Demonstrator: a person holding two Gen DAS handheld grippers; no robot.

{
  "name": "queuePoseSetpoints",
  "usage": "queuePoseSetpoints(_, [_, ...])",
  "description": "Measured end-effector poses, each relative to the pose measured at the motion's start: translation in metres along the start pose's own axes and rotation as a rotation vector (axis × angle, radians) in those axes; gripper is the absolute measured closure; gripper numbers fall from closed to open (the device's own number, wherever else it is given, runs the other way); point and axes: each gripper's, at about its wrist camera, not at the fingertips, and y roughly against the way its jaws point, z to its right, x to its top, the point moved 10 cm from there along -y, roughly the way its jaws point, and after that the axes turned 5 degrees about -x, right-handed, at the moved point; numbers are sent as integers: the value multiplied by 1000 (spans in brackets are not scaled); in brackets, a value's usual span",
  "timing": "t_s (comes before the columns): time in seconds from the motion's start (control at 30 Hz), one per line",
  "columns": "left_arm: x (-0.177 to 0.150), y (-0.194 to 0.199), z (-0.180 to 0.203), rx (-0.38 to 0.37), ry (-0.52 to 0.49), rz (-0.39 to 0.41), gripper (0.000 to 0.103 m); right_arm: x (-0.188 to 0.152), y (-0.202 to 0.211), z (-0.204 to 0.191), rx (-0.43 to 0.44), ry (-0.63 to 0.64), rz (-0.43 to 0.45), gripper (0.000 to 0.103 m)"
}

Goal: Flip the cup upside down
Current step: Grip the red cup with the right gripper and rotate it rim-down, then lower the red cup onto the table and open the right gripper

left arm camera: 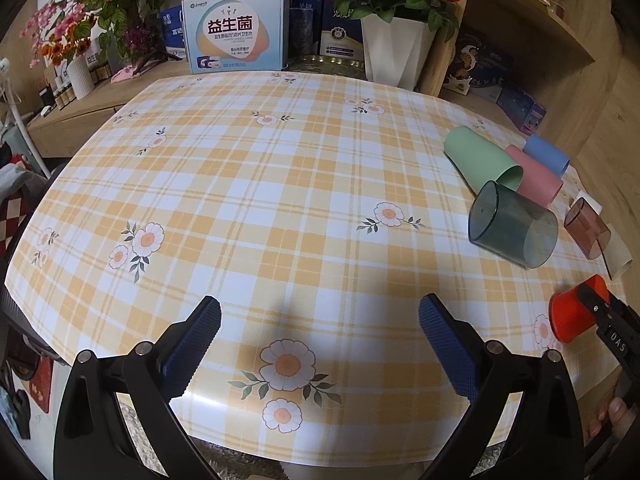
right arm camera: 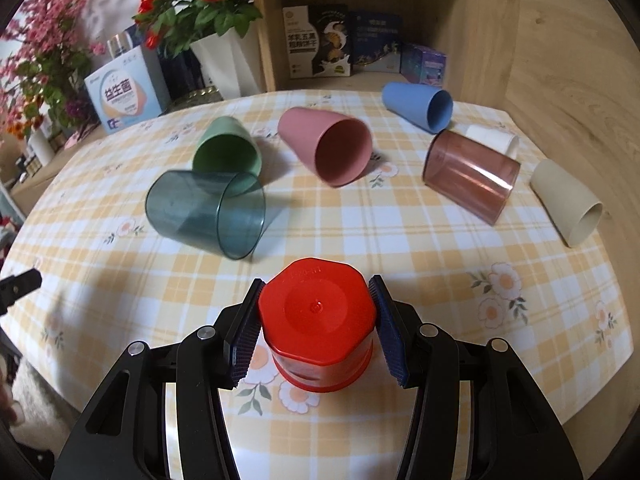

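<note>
A red cup (right arm camera: pixel 318 326) stands upside down, base up, on the checked tablecloth (right arm camera: pixel 400 248) near the front edge. My right gripper (right arm camera: pixel 318 330) has its blue pads against both sides of the cup. The red cup also shows in the left wrist view (left arm camera: pixel 572 314) at the far right, with the right gripper's black finger on it. My left gripper (left arm camera: pixel 320 344) is open and empty above the near middle of the table.
Several cups lie on their sides behind the red one: dark teal transparent (right arm camera: pixel 206 214), green (right arm camera: pixel 228 150), pink (right arm camera: pixel 328 146), blue (right arm camera: pixel 418 106), brown transparent (right arm camera: pixel 470 174), beige (right arm camera: pixel 566 204). Flower pots (left arm camera: pixel 396 48), boxes (left arm camera: pixel 234 30) and a wooden shelf (right arm camera: pixel 360 20) stand behind the table.
</note>
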Motion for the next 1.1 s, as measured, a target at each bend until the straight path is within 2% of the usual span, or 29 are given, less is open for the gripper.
queuePoseSetpoints(0.5, [7, 8, -4, 14, 5, 24, 6, -7, -5, -4, 22, -2, -29, 51])
queuePoseSetpoints(0.53, [9, 11, -5, 18, 5, 28, 6, -6, -5, -4, 27, -7, -37, 50])
queuePoseSetpoints(0.57, [11, 14, -4, 20, 1, 33, 6, -4, -4, -4, 42, -15, -42, 42])
queuePoseSetpoints(0.63, [19, 24, -2, 12, -15, 63, 6, 5, 4, -4, 61, -31, -17, 41])
queuePoseSetpoints(0.77, [40, 54, 4, -3, -58, 144, 6, 25, 27, 1, 33, -42, 46, 35])
queuePoseSetpoints(0.87, [59, 80, 9, -11, -95, 209, 6, 43, 58, 7, 12, -60, 120, 14])
queuePoseSetpoints(1.0, [80, 122, 17, -3, -164, 299, 6, 65, 108, 14, 59, -115, 204, 14])
queuePoseSetpoints(1.1, [88, 156, 25, -50, -185, 348, 6, 75, 148, 16, 61, -110, 264, 14])
